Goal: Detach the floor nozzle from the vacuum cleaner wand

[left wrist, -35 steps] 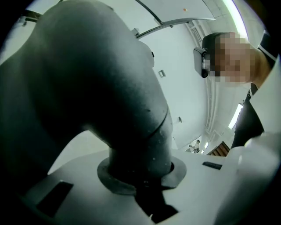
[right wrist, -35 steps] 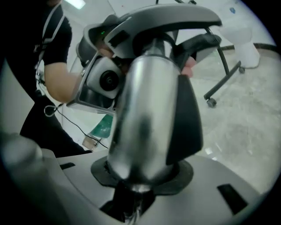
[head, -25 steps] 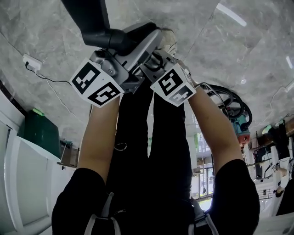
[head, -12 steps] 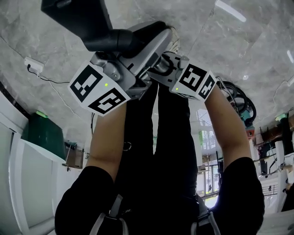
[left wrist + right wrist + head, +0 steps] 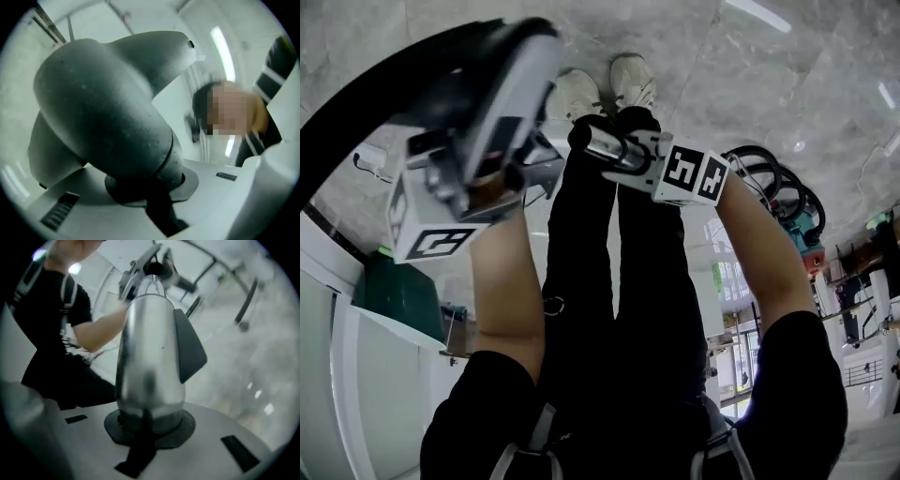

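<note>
Grey marble floor (image 5: pixel 741 103) fills the background, with the person's shoes (image 5: pixel 633 80) at the top of the head view. High on the left, the left gripper (image 5: pixel 511 89) clamps the dark neck of the floor nozzle (image 5: pixel 103 108), its jaws having just tightened a little. The right gripper (image 5: pixel 628 155) is closed on the silver wand (image 5: pixel 150 357), whose long axis points left toward the nozzle. The two parts appear separated, with a gap between them.

Left claw (image 5: pixel 152 194) clamps the floor nozzle (image 5: pixel 98 108), right claw (image 5: pixel 145 425) the wand (image 5: pixel 150 348), forearms outstretched.
</note>
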`<state>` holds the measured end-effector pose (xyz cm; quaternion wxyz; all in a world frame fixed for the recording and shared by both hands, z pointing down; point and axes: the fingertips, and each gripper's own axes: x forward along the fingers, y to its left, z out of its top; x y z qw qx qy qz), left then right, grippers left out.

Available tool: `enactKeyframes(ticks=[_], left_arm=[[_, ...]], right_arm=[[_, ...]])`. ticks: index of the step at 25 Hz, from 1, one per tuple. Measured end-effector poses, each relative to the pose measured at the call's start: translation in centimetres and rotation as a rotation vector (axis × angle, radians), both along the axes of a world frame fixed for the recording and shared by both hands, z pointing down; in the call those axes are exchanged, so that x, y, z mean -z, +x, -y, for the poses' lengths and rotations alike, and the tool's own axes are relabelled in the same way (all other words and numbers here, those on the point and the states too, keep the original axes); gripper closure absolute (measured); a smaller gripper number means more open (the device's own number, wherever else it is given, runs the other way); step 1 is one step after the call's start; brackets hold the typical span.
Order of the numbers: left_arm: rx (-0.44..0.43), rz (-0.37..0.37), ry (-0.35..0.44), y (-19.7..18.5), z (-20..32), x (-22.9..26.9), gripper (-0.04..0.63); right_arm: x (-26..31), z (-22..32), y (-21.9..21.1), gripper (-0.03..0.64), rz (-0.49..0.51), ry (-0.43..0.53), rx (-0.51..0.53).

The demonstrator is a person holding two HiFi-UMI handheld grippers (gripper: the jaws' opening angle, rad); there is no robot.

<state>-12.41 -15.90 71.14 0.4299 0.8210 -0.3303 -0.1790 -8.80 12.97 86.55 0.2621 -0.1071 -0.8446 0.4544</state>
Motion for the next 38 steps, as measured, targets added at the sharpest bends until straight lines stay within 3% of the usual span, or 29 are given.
enactKeyframes(ticks=[1, 2, 4, 6, 8, 10, 14, 19, 23, 27, 32, 38], left_arm=[[0.061, -0.033, 0.041, -3.2, 2.8, 1.8, 0.531], [0.071, -0.039, 0.042, -5.0, 5.1, 2.2, 0.531], [0.013, -0.005, -0.049, -5.5, 6.1, 0.1, 0.531], [-0.006, 0.050, -0.157, -5.7, 4.2, -3.0, 0.531], [0.010, 0.076, -0.224, -5.9, 2.3, -5.4, 0.529], [0.023, 0.080, -0.262, -5.8, 1.0, -7.0, 0.529], [0.018, 0.063, -0.324, -5.1, -0.5, -9.2, 0.529], [-0.074, 0.042, -0.365, -3.7, -2.2, -11.2, 0.529], [-0.119, 0.076, -0.381, -4.1, -4.2, -13.2, 0.529], [-0.159, 0.090, -0.454, -4.8, -7.2, -15.8, 0.529], [-0.132, 0.007, -0.505, -6.5, -8.5, -17.1, 0.529], [-0.132, -0.046, -0.485, -6.2, -8.0, -16.0, 0.529]], right_arm=[[-0.3, -4.7, 1.8, 0.563, -0.003, -0.116, 0.118], [-1.4, -8.4, 3.9, 0.563, -0.070, -0.177, 0.191], [-4.8, -11.1, 7.3, 0.563, -0.265, -0.165, 0.177], [-7.7, -8.1, 9.0, 0.563, -0.390, -0.076, 0.014], [-9.3, -2.6, 9.6, 0.563, -0.431, -0.004, -0.164], [-10.3, 2.3, 9.7, 0.563, -0.442, 0.069, -0.278], [-13.1, 8.2, 9.2, 0.563, -0.508, 0.259, -0.335], [-18.9, 14.0, 7.2, 0.563, -0.634, 0.450, -0.372], [-22.8, 16.5, 4.4, 0.563, -0.668, 0.446, -0.388], [-26.0, 13.5, 3.2, 0.561, -0.740, 0.399, -0.304], [-29.8, 10.8, 4.6, 0.560, -0.938, 0.473, -0.204], [-33.0, 8.6, 7.6, 0.534, -1.078, 0.324, -0.148]])
